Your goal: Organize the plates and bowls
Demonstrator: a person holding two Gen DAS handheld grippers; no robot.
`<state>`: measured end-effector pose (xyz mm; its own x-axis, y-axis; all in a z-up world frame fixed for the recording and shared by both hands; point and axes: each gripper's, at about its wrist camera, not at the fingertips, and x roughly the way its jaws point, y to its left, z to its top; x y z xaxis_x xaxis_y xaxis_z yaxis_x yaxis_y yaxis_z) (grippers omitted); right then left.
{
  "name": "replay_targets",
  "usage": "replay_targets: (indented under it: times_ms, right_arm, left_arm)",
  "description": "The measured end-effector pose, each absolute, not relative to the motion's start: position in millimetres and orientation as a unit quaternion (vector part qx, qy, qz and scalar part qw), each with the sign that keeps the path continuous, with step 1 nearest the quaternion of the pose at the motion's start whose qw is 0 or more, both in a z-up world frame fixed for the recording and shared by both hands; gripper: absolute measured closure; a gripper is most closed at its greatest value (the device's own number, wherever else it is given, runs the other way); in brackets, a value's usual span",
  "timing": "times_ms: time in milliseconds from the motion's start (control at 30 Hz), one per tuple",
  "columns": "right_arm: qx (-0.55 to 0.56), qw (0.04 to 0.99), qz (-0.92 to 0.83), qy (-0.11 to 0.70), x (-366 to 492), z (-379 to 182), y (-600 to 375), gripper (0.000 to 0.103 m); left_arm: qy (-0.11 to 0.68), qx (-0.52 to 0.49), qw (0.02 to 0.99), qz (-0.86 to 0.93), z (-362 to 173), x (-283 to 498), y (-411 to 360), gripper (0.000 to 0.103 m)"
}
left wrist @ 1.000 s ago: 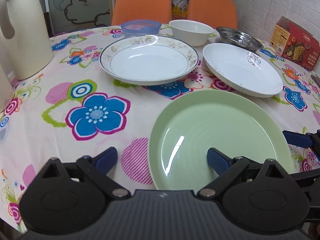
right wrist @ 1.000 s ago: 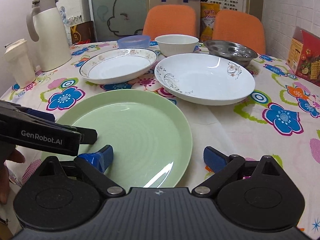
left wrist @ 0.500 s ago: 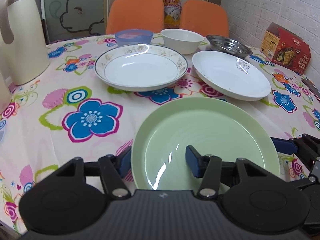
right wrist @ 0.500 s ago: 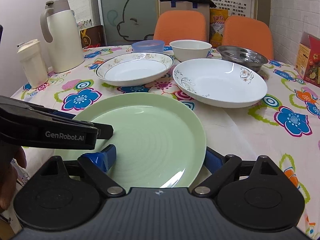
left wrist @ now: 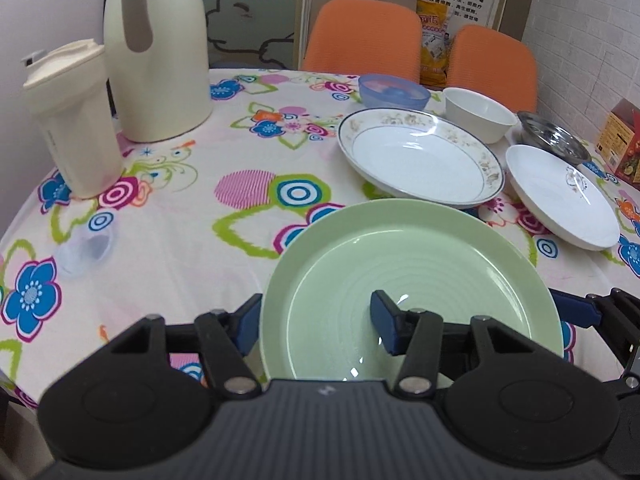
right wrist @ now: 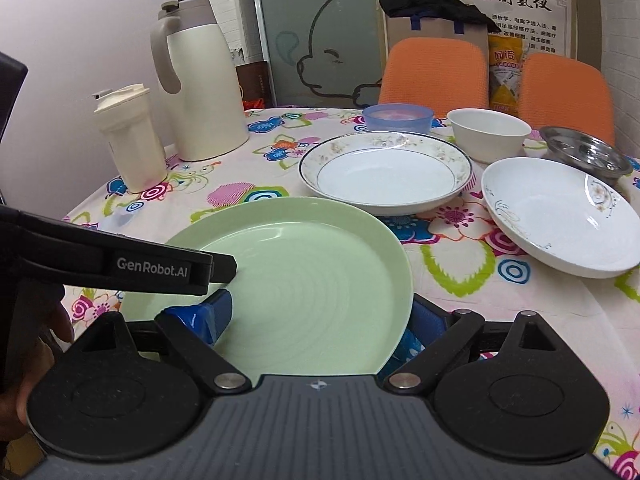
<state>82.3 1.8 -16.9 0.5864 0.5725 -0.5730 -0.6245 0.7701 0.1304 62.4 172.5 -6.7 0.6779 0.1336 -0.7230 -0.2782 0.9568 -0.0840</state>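
Both sets of jaws clamp the green plate (left wrist: 412, 280): the left gripper (left wrist: 316, 320) straddles its near-left rim, the right gripper (right wrist: 320, 320) its near-right rim, each with one blue pad on the inner face and one outside. Pale green, glossy and round, the plate shows faint concentric rings and sits low over the flowered counter (left wrist: 180, 208), in front of the floral-rimmed plate (left wrist: 420, 156) and the white plate (left wrist: 560, 196).

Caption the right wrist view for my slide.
Both grippers, right gripper and left gripper, clamp the round pale-green plate on opposite rims.
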Motion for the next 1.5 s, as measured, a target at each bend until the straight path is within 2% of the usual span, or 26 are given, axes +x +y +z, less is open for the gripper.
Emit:
replay_targets:
  times_ms: [333, 400, 600, 900, 1200, 1500]
  right_arm:
    - [-0.067, 0.89, 0.321, 0.318, 90.8, -30.4, 8.5, 0.02]
    - [-0.074, 0.886, 0.331, 0.316, 90.9, -30.6, 7.3, 0.02]
    - [-0.028, 0.909, 0.303, 0.286, 94.1, -5.9, -33.8, 0.022]
    - [-0.083, 0.917, 0.303, 0.245, 164.3, 24.9, -21.1, 0.022]
    - [-0.08, 0.89, 0.327, 0.307, 254.8, -0.4, 11.4, 0.022]
    - [-0.106, 0.875, 0.332, 0.335, 277.7, -19.6, 28.9, 0.022]
  left_arm:
    - [0.386, -0.089, 0.913, 0.1, -18.6, 79.5, 170.1, 0.051]
    - [0.389, -0.099, 0.912, 0.088, -19.1, 79.5, 171.9, 0.04]
    - [0.358, -0.136, 0.92, 0.085, -2.7, 70.7, 186.8, 0.031]
    - [0.339, -0.152, 0.923, 0.096, 26.8, 117.1, 218.0, 0.029]
    - [0.364, -0.158, 0.912, 0.104, 19.7, 187.8, 233.7, 0.029]
    - [0.404, -0.126, 0.901, 0.091, -1.5, 255.0, 219.0, 0.029]
